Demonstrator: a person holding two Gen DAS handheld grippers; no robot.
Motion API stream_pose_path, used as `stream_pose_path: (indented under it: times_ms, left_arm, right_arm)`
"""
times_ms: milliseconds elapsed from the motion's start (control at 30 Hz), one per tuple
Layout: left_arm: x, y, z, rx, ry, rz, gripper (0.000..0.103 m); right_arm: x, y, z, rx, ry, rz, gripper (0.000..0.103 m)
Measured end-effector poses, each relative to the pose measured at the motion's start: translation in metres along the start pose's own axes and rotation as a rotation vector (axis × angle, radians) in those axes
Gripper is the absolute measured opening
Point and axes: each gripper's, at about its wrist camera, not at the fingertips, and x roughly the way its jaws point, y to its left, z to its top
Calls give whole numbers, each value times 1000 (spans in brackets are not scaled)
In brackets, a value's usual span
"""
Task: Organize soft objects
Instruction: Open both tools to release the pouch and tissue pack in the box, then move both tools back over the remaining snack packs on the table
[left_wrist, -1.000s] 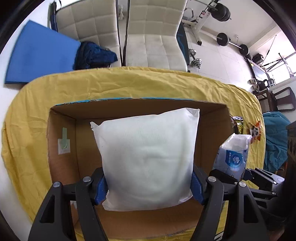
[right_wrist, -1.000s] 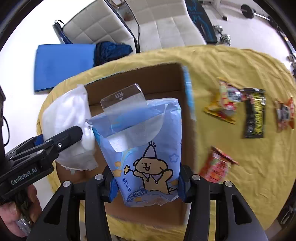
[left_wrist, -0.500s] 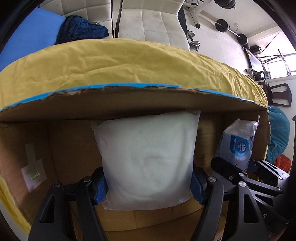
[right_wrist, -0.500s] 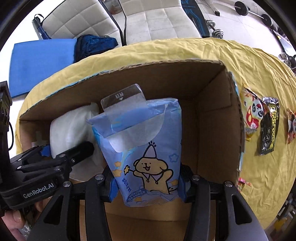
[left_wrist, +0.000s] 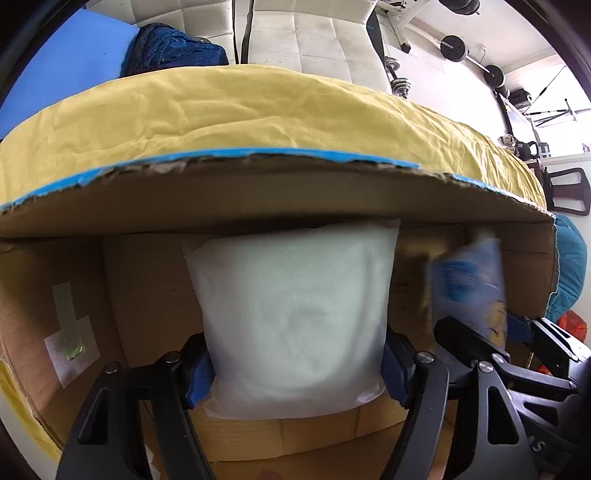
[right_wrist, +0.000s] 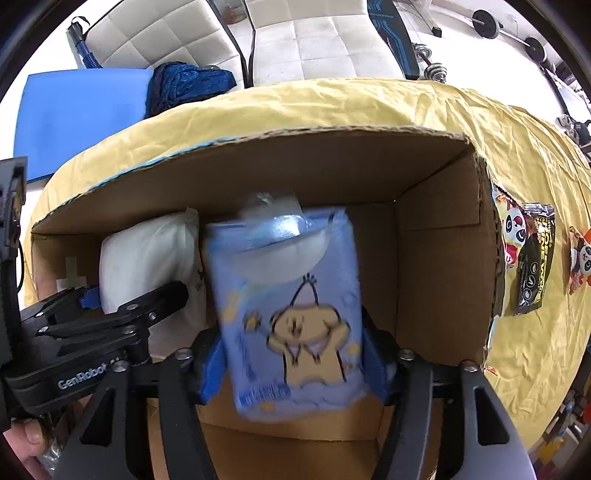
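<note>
- My left gripper (left_wrist: 297, 363) points down into the cardboard box (left_wrist: 258, 195); its blue pads press both sides of the white soft pack (left_wrist: 291, 314), which stands at the centre of the left wrist frame, its top against the far wall.
- Its jaws are easing apart, the pack still between them.
- My right gripper (right_wrist: 295, 360) is opening, and the blue wipes pack (right_wrist: 291, 314) with the cartoon bear sits blurred between its fingers; small gaps show at the pads.
- In the right wrist frame the white pack stands just left of the blue one, inside the box.
- Snack packets (right_wrist: 532, 258) lie on the yellow cloth (right_wrist: 332, 107) at the right edge, outside the box.
</note>
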Motion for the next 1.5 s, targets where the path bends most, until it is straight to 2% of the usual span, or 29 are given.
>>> stream_pose_path:
  times_ms: [33,100,167,500,700,767,900,1167,1500]
  left_arm:
    - [0,0,-1,1,1,4,73]
    - [1,6,-3,-3,-3,9,73]
    - [1,7,-4,-9,-3,7,77]
    - [3,-3,-1,16,-10,-57,79]
    - [5,-6,0,0,-12,-93,79]
    - [0,-7,-2,2,-27,-79,79]
    - [-22,-2,-13,-7,-100,-24,79]
    - [-76,5,-56,-50,-280,114,79]
    - [-117,-7,-114,-46,-371,148,79]
  right_arm:
    - [-2,1,0,-1,-6,1,72]
    - [-7,1,-1,-3,-16,-3,89]
    - [-13,1,-1,-6,-33,-9,95]
    - [-33,-10,-4,-13,-72,-60,95]
    - [-42,-17,-7,-16,-81,-50,95]
    - [-45,-19,-13,-19,-86,-47,95]
    - [-49,-18,-26,-31,-97,-29,103]
    - [-65,-12,-62,-54,-158,-74,103]
    - [-109,1,-119,-96,-224,-46,103]
